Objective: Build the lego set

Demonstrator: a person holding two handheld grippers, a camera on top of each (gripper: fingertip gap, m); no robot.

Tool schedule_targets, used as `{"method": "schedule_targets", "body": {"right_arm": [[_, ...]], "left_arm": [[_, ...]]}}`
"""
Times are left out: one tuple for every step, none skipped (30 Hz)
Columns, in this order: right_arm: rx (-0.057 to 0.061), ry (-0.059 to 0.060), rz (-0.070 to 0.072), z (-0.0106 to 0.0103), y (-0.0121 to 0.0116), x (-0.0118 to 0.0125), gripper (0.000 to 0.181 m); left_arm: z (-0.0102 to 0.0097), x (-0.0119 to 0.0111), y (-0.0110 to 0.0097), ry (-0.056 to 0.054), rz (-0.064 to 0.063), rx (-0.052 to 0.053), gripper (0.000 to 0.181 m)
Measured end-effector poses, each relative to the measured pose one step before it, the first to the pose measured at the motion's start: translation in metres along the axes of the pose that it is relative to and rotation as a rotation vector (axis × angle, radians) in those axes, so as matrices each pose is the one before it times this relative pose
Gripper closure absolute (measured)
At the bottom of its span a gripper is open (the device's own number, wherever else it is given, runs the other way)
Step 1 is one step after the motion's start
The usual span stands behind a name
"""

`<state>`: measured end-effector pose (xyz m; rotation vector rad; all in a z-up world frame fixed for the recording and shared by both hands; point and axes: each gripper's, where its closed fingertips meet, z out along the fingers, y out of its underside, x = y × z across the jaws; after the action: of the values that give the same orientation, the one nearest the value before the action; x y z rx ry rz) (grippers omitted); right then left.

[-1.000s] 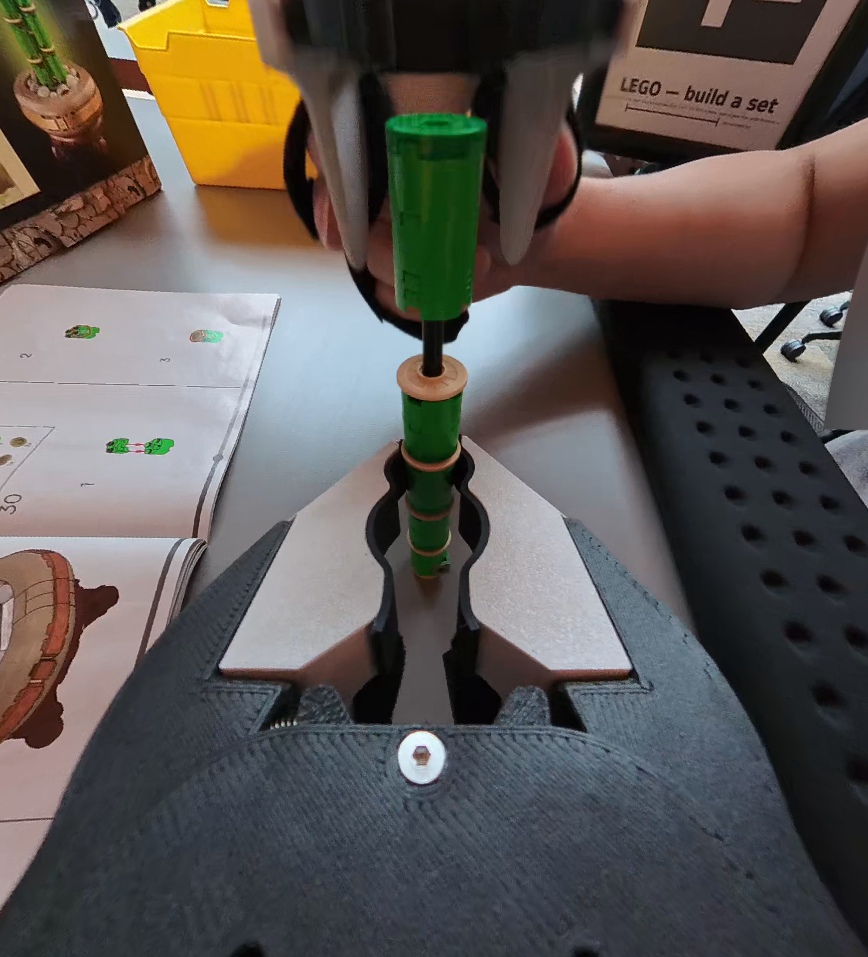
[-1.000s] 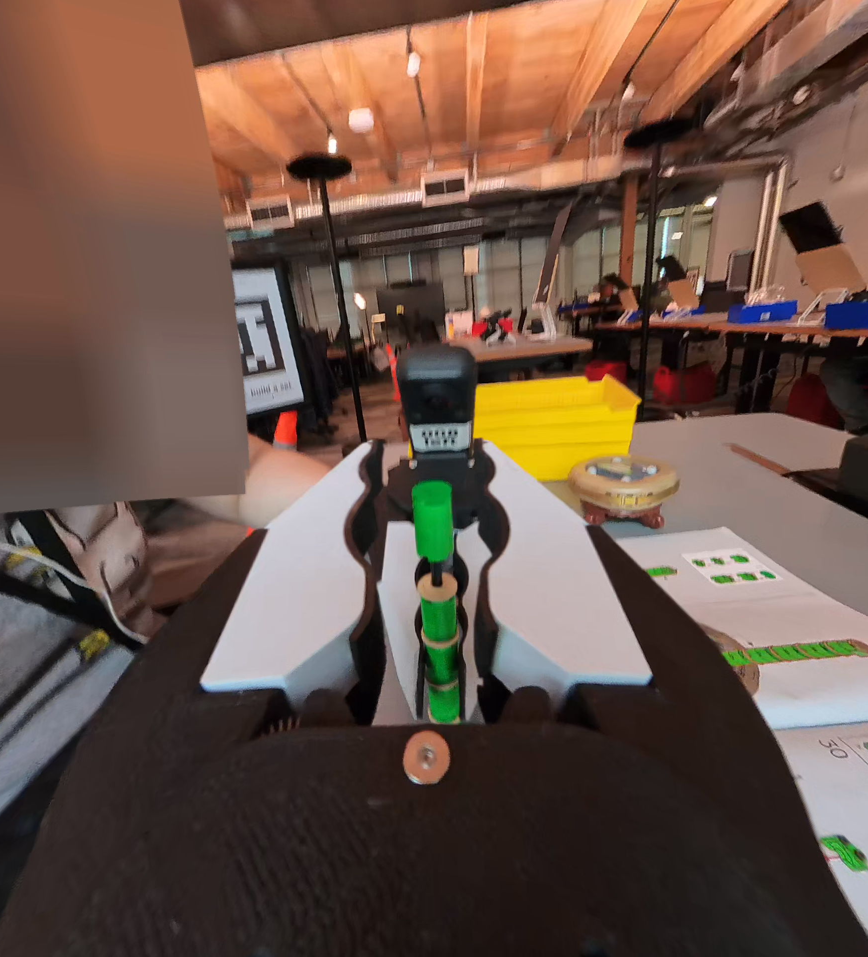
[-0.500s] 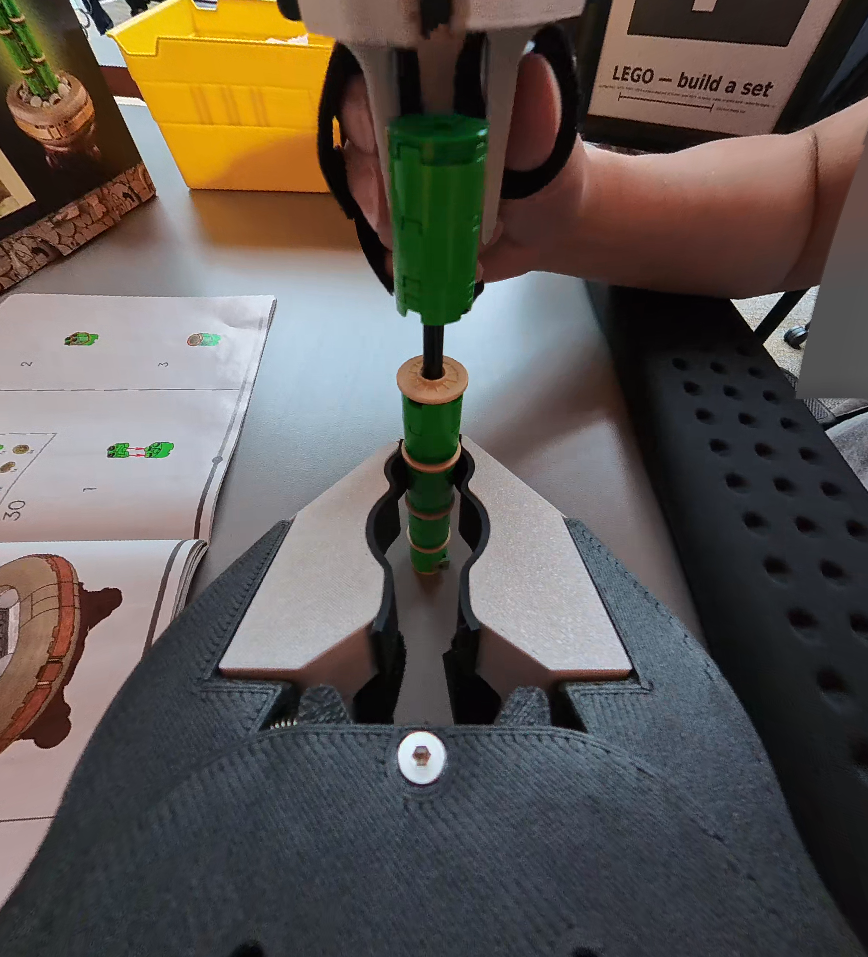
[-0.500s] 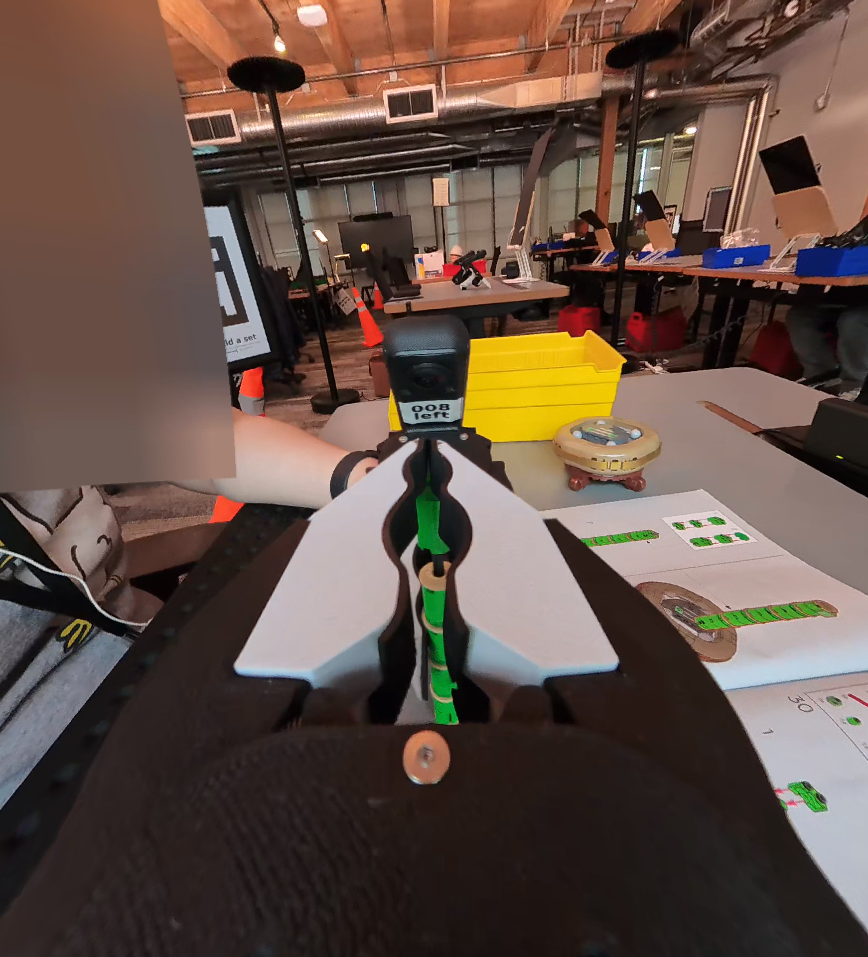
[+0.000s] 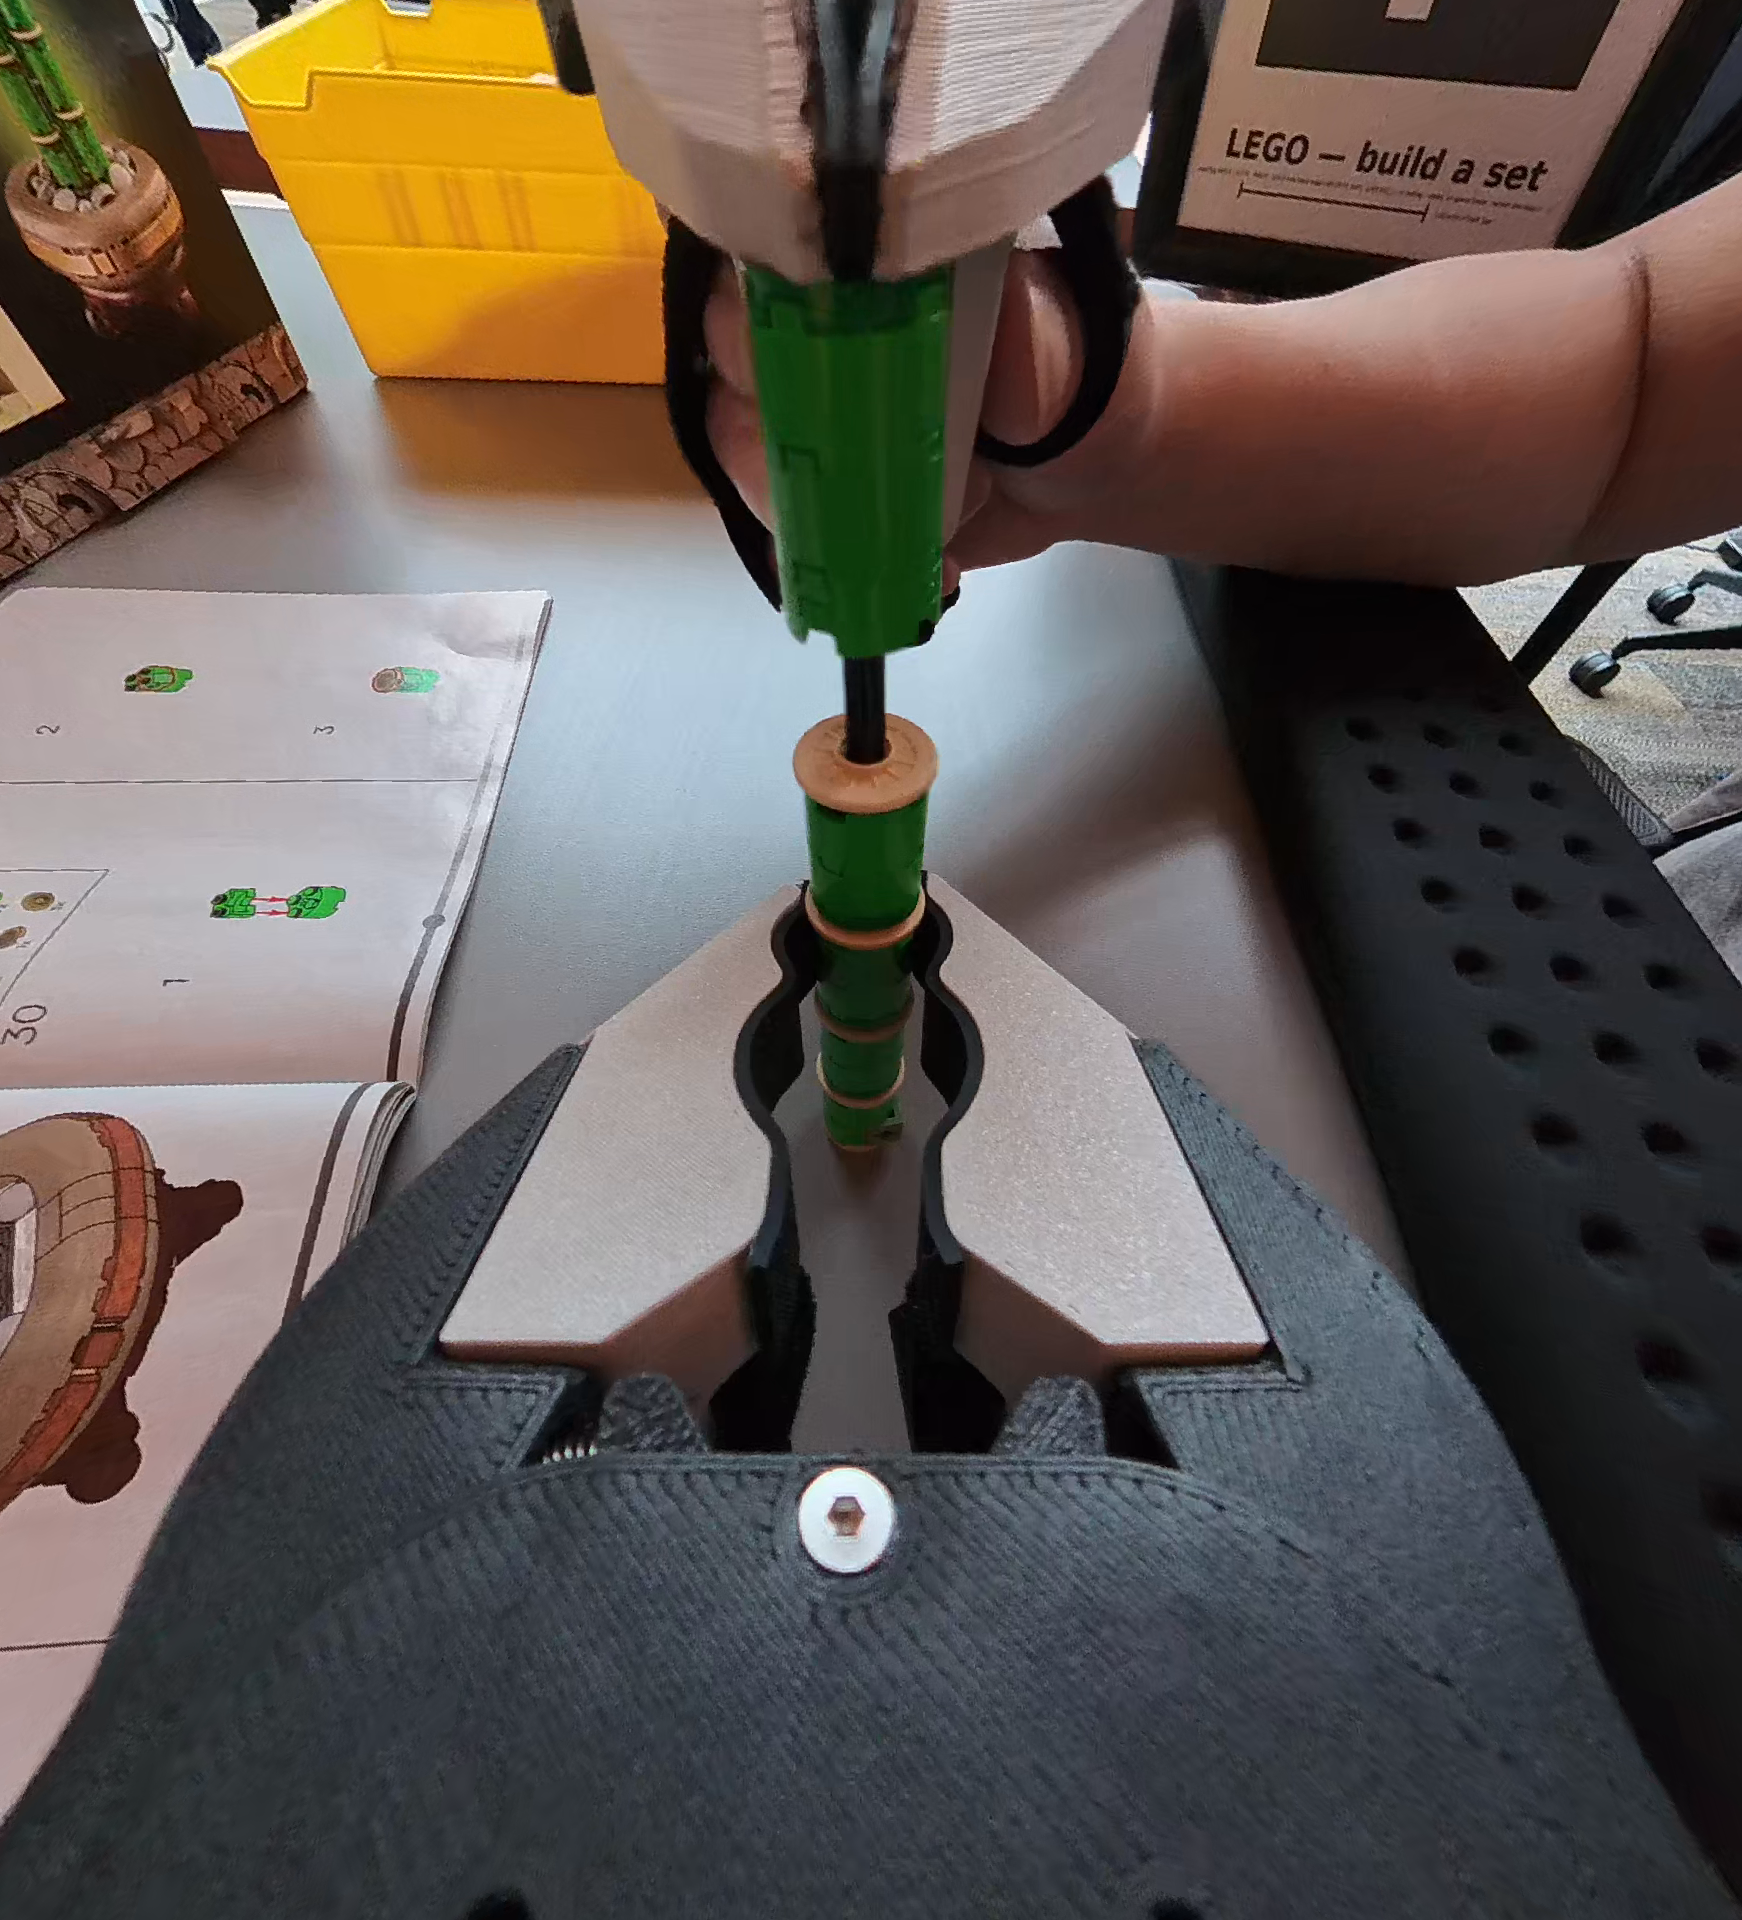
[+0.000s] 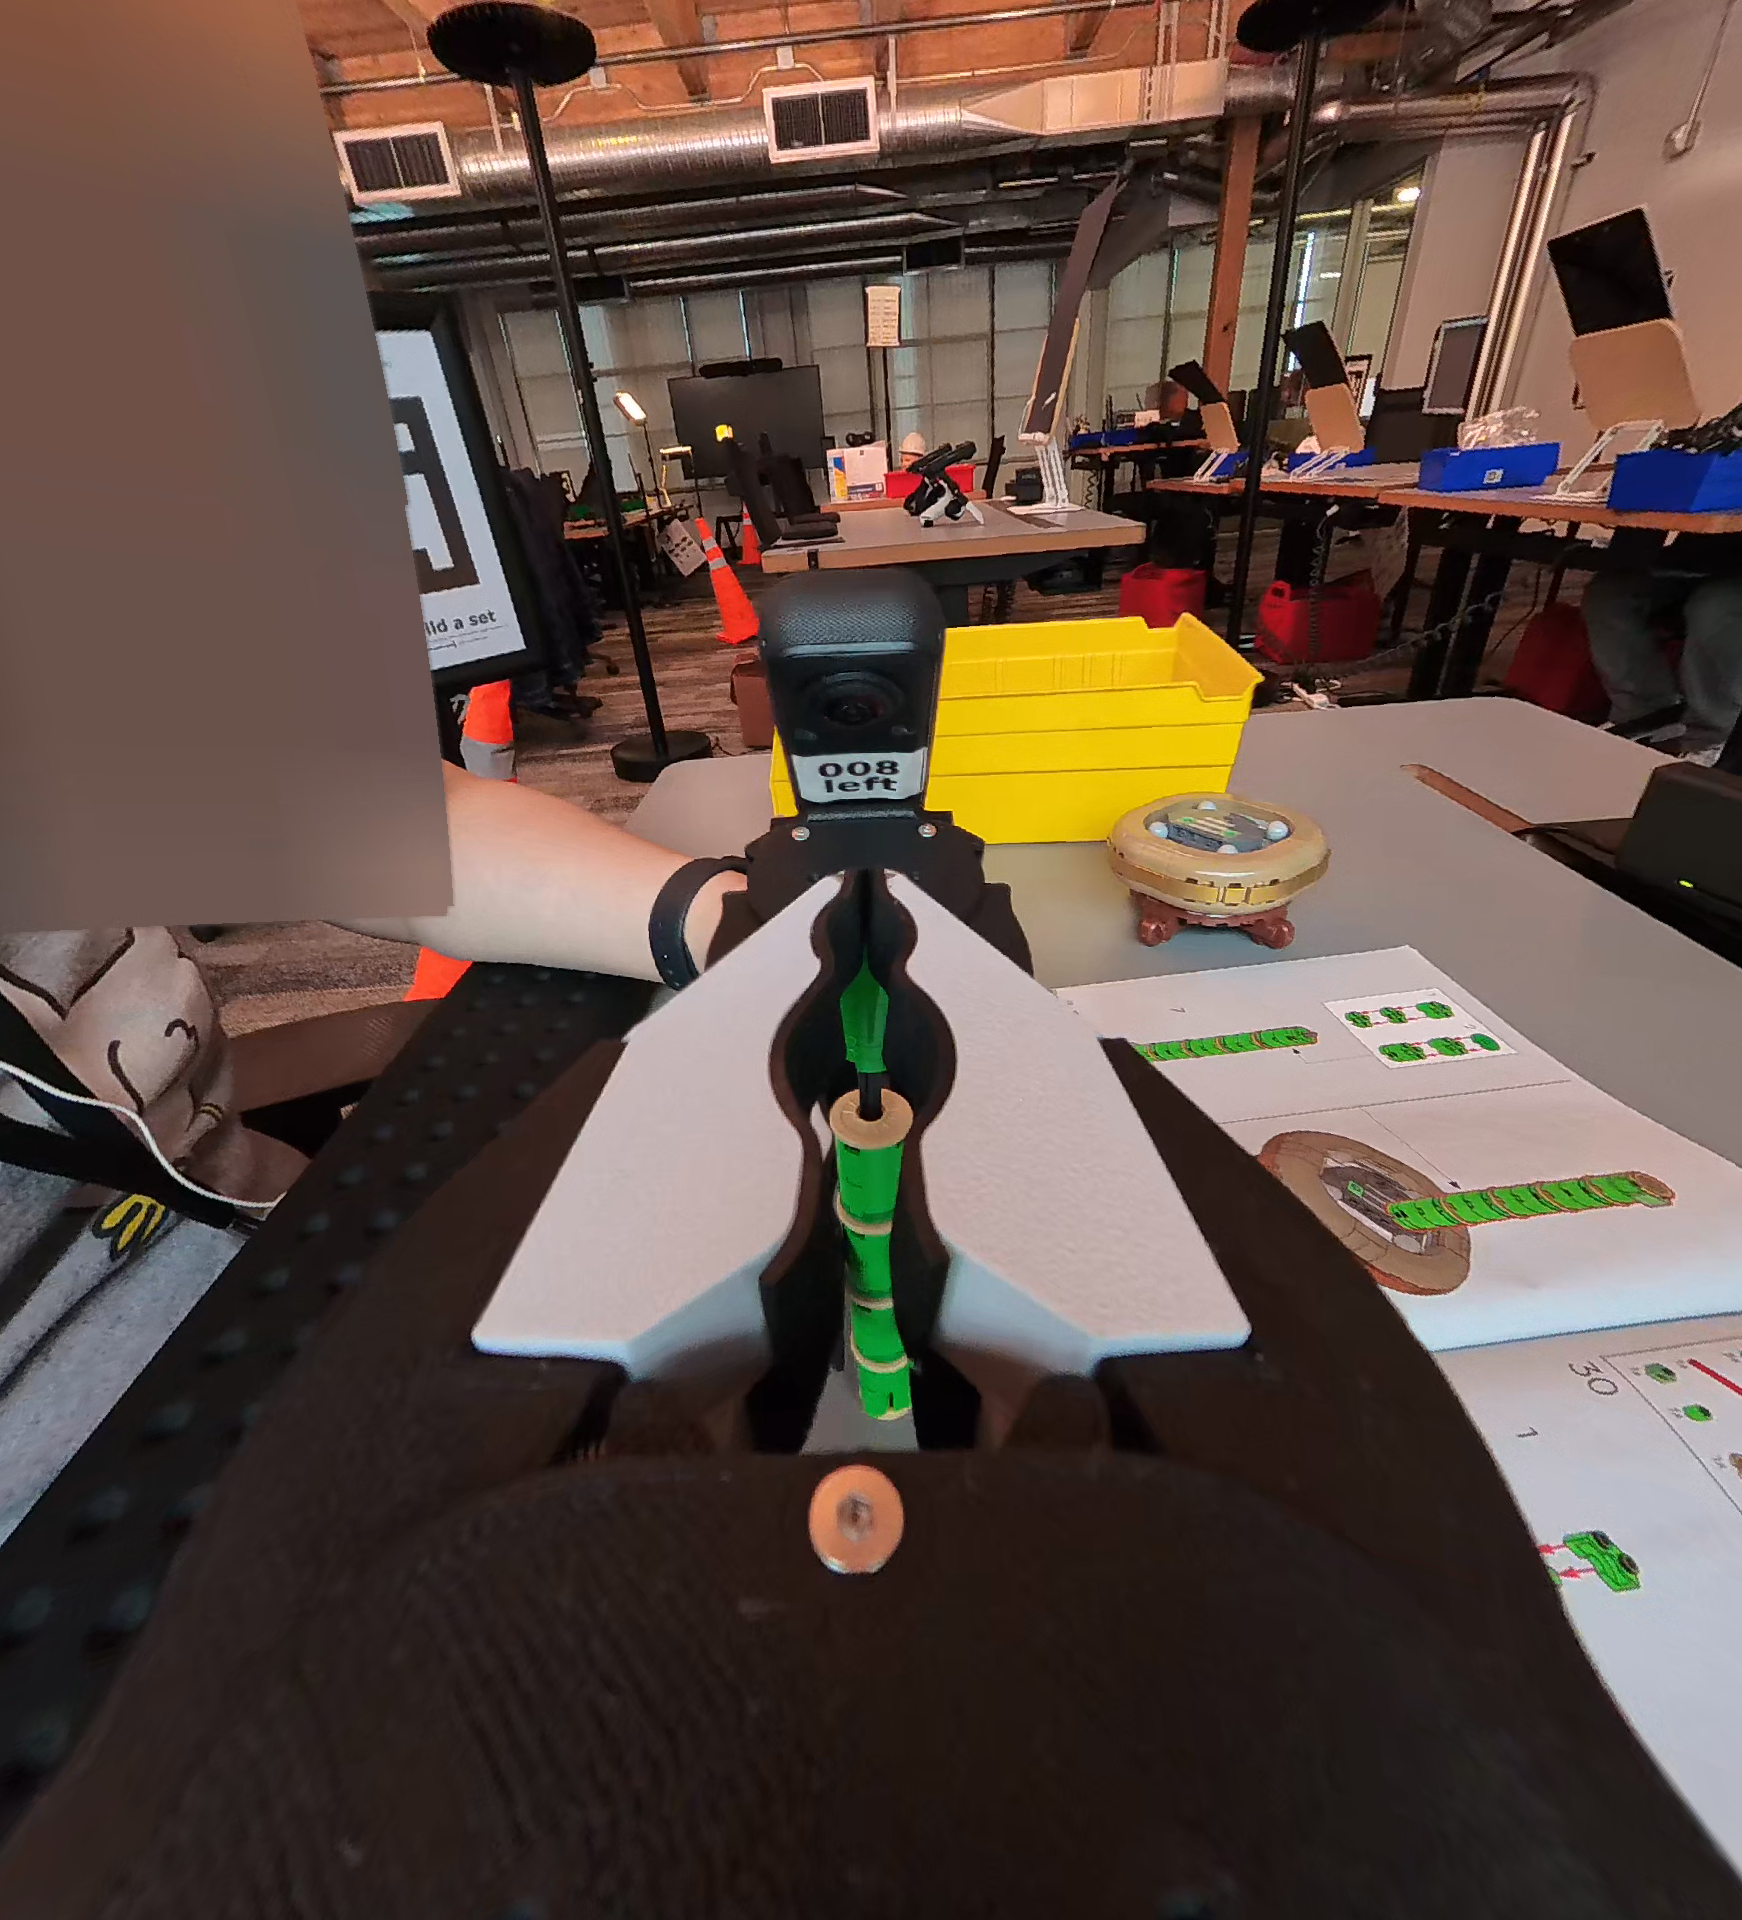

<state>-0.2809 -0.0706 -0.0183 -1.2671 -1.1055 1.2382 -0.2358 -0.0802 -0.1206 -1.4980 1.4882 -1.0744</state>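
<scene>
To your left, an open booklet [image 5: 171, 831] lies on the tabletop [image 5: 638, 675], a yellow bin [image 5: 472, 208] behind it. Centre: your left gripper [image 5: 862, 997] has its jaws closed on a banded green stalk [image 5: 862, 935]. Your right gripper [image 5: 851, 260], jaws nearly together, clamps a green sleeve [image 5: 856, 457] on the stalk's black axle [image 5: 862, 696]. The sleeve's top is hidden.

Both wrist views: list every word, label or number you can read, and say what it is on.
I won't quote writing; these things bear it:
Framed sign: printed line, legible.
Instruction booklet: step numbers, legible.
White label on the black camera: legible.
Paper notice on the far windows: too small.
</scene>
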Motion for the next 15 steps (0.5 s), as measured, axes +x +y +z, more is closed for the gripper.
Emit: {"method": "schedule_targets", "body": {"right_arm": [[-0.0079,0.0008,-0.0114,0.00037,0.00027,-0.001,0.181],[-0.0063,-0.0026,-0.0123,0.00026,0.00022,-0.00148,0.181],[-0.0032,0.0011,-0.01,0.00028,0.00014,-0.00099,0.181],[-0.0012,0.0022,-0.0124,0.0004,0.00016,-0.00085,0.181],[-0.0024,-0.0061,-0.0063,0.00074,0.00019,-0.00197,0.181],[-0.0028,0.0004,-0.0082,0.00055,0.00012,-0.00061,0.181],[-0.0012,0.0047,-0.013,-0.00026,0.00008,0.00008,0.181],[-0.0028,-0.0071,0.0038,-0.00018,0.00019,-0.00096,0.181],[-0.0009,0.0069,-0.0066,-0.00052,0.00002,0.00045,0.181],[-0.001,-0.0001,-0.011,-0.00036,0.00014,-0.00083,0.181],[-0.0003,-0.0078,0.0055,0.00017,0.00013,-0.00148,0.18],[0.0027,0.0048,-0.0034,0.00005,0.00001,0.00012,0.18],[0.0006,-0.003,-0.0014,0.00023,0.00011,-0.00063,0.18],[-0.0007,-0.0063,0.006,0.00028,0.00021,-0.00052,0.18],[-0.0001,0.0017,0.0002,-0.00038,0.00011,0.00084,0.18]], "left_arm": [[0.0,0.00011,0.00004,-0.0005,0.0018,-0.0002,0.165],[0.0,0.00011,0.00004,-0.0005,0.0016,-0.0002,0.165],[-0.00001,0.00023,0.00006,0.0004,0.0017,-0.0004,0.165],[-0.00001,0.00001,0.00003,-0.0004,0.0006,-0.0002,0.165],[-0.00002,0.0003,0.00005,0.0019,-0.0004,-0.0003,0.165],[0.0,0.00039,0.00019,0.0021,0.0,-0.0006,0.165],[0.0,-0.00017,-0.00001,-0.0016,-0.0006,0.0001,0.165],[-0.00003,0.00019,0.00004,0.0014,-0.0013,-0.0003,0.165],[0.0001,0.00003,0.00011,0.0,-0.0005,-0.0004,0.165],[0.00008,-0.00007,-0.00003,-0.0005,-0.0016,0.0,0.165],[0.00004,0.00036,0.00003,0.003,-0.0021,-0.0006,0.165],[-0.00005,0.00016,0.0001,0.0013,0.0002,-0.0007,0.165],[0.00005,0.00002,0.00004,0.0002,0.0,-0.0006,0.165],[0.00006,0.00028,0.00003,0.0021,0.0001,-0.0005,0.165],[-0.00002,0.00003,0.00005,0.0002,0.0,-0.0003,0.165]]}}
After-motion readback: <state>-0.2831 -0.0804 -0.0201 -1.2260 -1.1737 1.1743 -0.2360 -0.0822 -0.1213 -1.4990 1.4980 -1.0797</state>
